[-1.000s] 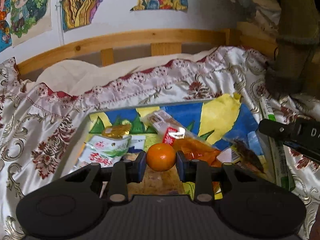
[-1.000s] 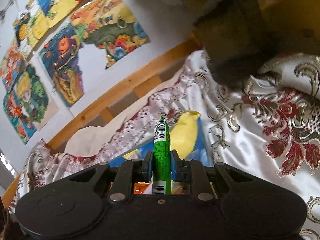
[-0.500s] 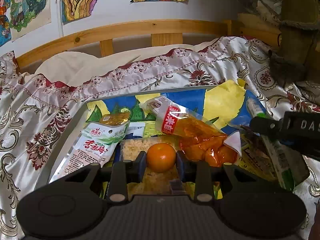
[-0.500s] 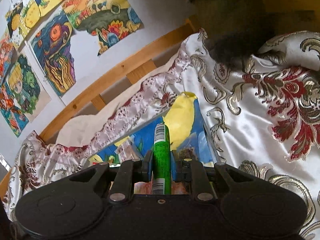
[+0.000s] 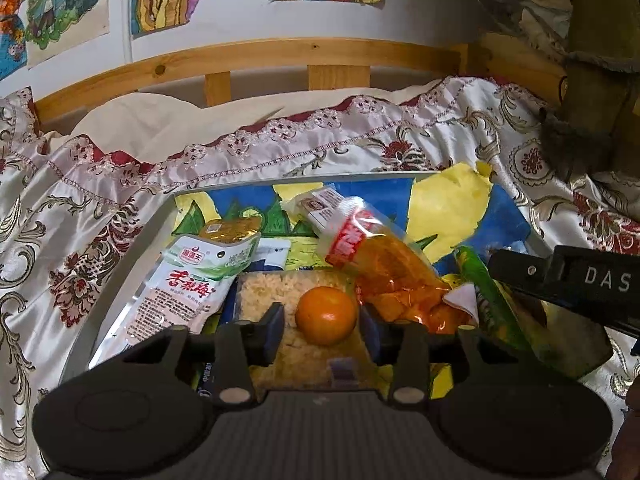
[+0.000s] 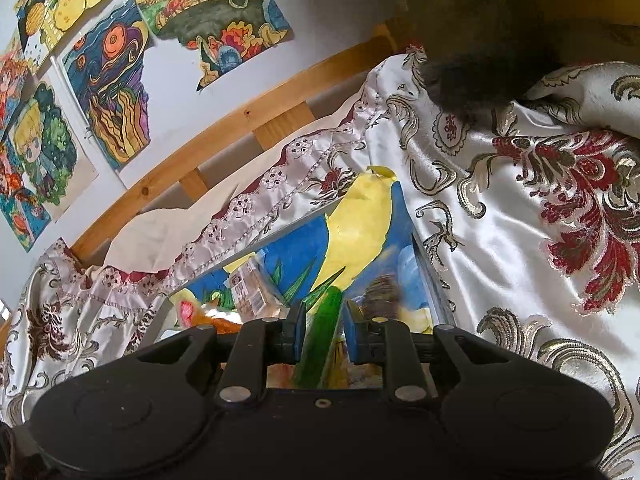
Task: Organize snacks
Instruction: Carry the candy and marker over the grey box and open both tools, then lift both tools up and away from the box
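In the left wrist view an orange lies on a clear pack of pale crumbs inside the white tray. My left gripper stands around the orange; its jaws are opening, with a gap on each side of the fruit. A white and green pouch and an orange-red packet lie beside it. My right gripper has its jaws opening around a green stick pack, which leans tilted between them, loose on the right side. The left wrist view also shows the stick pack and the right gripper.
The tray, lined with a blue and yellow painting, sits on a satin floral bedspread. A wooden bed rail and wall drawings stand behind. Olive cloth with a dark fuzzy edge hangs at the upper right.
The left jaws have parted from the orange, which now rests on the crumb pack. The right jaws have parted too, and the green stick has tipped and sunk toward the tray.
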`<state>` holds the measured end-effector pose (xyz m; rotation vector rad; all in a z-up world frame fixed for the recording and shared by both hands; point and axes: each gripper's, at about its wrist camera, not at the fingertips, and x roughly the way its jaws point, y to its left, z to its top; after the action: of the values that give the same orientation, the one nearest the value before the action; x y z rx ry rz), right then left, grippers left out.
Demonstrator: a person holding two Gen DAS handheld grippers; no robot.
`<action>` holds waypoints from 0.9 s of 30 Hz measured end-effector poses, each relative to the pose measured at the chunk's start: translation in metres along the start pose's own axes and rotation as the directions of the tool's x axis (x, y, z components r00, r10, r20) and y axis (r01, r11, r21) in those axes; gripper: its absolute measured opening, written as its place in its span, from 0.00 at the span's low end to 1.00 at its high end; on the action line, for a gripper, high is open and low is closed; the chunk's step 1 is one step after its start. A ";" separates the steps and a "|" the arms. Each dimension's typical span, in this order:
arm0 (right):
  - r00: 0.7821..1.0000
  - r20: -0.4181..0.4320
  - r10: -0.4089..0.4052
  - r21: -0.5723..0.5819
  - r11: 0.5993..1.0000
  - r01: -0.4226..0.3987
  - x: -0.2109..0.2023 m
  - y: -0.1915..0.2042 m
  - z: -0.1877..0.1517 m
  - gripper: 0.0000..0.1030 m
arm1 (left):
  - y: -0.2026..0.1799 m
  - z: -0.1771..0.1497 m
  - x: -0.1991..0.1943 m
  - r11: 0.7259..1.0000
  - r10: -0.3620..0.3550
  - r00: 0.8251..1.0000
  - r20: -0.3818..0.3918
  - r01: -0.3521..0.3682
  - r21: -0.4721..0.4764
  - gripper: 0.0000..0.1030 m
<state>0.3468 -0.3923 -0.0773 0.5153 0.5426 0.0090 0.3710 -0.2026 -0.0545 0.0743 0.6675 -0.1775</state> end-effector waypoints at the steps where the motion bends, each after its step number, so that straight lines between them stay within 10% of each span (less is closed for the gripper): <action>1: 1.000 0.004 0.002 -0.005 1.000 -0.002 -0.001 0.001 0.000 0.23 | 0.001 0.000 -0.002 1.000 -0.002 1.000 0.007 0.002 -0.004 0.50; 17: 0.990 0.138 -0.002 -0.177 0.984 0.027 -0.068 0.031 0.009 0.71 | 0.038 0.015 -0.088 0.990 0.079 0.980 0.183 -0.057 -0.126 0.96; 27: 0.970 0.242 0.019 -0.270 0.962 0.048 -0.141 0.056 -0.001 0.95 | 0.061 -0.002 -0.166 0.979 0.158 0.942 0.298 -0.109 -0.174 0.99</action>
<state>0.2319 -0.3629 0.0175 0.2357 0.2979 0.0069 0.2527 -0.1195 0.0481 -0.0577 0.3580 -0.0035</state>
